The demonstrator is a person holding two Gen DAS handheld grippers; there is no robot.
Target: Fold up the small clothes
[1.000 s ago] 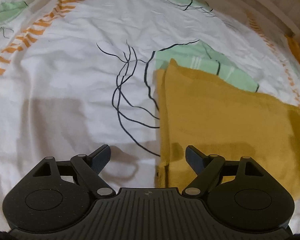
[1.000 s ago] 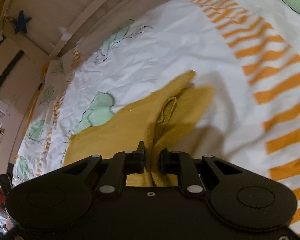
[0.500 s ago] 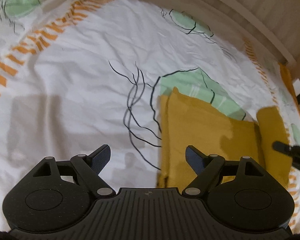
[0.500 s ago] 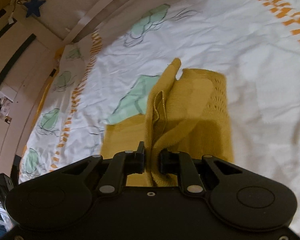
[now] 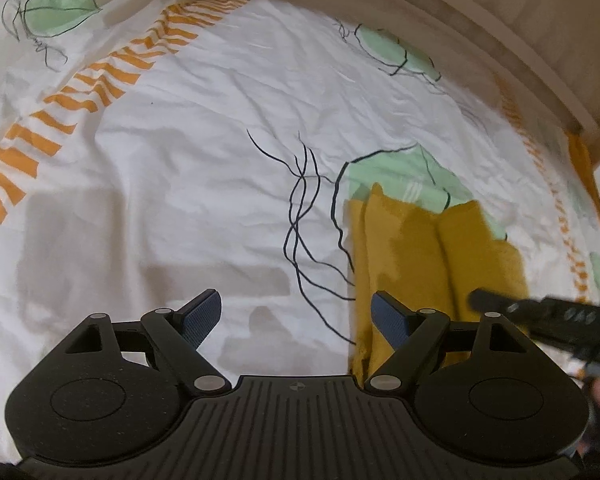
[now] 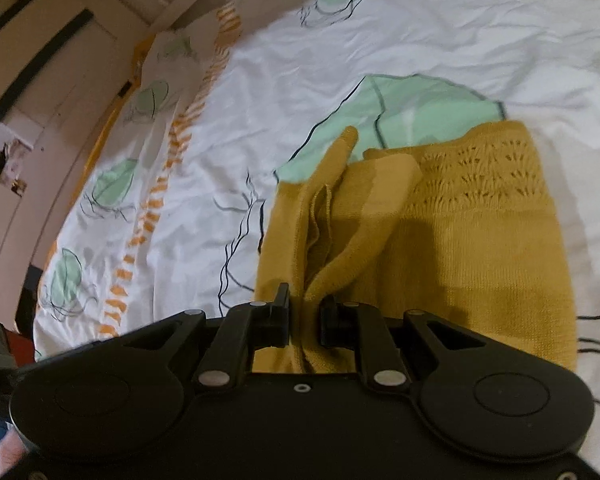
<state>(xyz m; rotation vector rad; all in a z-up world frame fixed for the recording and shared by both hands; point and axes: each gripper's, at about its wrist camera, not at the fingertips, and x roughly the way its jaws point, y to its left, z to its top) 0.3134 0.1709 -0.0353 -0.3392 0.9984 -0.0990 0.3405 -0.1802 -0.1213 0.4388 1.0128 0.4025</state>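
The right gripper (image 6: 304,314) is clamped on a bunched fold of the yellow knitted garment (image 6: 480,248), the cloth being pinched between its two black fingers (image 6: 280,308) and rising as a loose ridge just ahead of them. Most of the garment is spread flat ahead and to the right of this gripper, with a band of openwork pattern seen near its far edge. The left gripper (image 5: 296,314) is held with its jaws wide apart and nothing between them; its blue pads (image 5: 388,314) are seen over the bed sheet (image 5: 180,184), the right-hand pad just over the near edge of the garment (image 5: 412,256), which is laid ahead and to the right. The right gripper (image 5: 540,312) is seen entering from the right over that cloth. The sheet is white, printed with green leaves, black lines and orange stripes. A pale wooden bed rail (image 5: 480,36) is seen beyond the sheet. No writing can be read.
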